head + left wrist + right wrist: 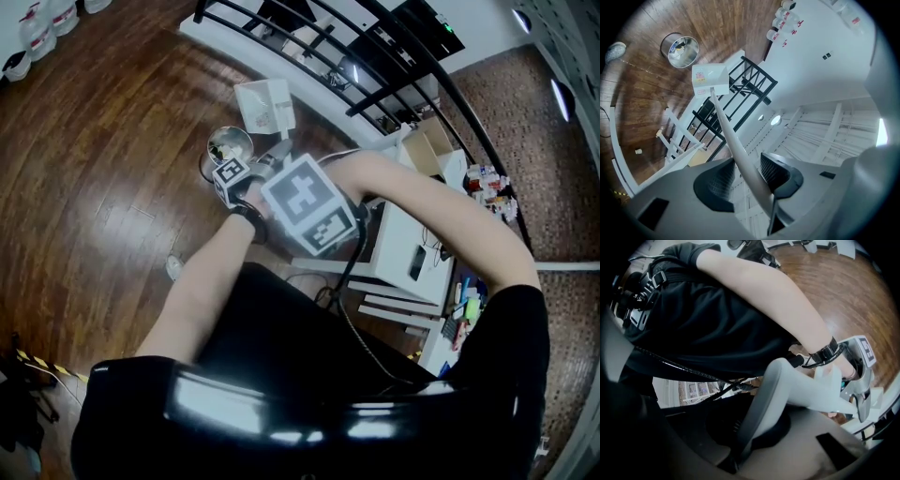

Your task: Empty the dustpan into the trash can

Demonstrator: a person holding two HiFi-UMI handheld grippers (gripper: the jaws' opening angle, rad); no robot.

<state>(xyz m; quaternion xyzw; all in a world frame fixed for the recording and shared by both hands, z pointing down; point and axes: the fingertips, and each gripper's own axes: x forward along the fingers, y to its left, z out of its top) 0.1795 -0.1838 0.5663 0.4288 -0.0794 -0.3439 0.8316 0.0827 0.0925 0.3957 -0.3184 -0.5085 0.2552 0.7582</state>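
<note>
- The silver trash can stood on the floor with its round mouth open. A few small bits lay inside, too small for me to make out.
- The white dustpan was close by the can, at about 5 o'clock of it in my left gripper view and at 1 o'clock of it in the head view. I could not tell what lay in the pan, nor whether it touched the can.
- My left gripper had its jaws grasping the dustpan's long white handle. The shaft ran out between the pads toward 11 o'clock, up to the pan.
- My right gripper had its jaws clenched on the curved upper end of that handle, which bent away toward 2 o'clock.
- The floor was dark, glossy wooden boards.
- A black railing ran just behind the dustpan.
- In the head view a white worktop stood at 3 o'clock of my hands, a cardboard box at 2 o'clock, and bottles far off at 10 o'clock.
- Bare boards lay from 7 to 11 o'clock of the can. The railing closed off the side from 12 to 3 o'clock.
</note>
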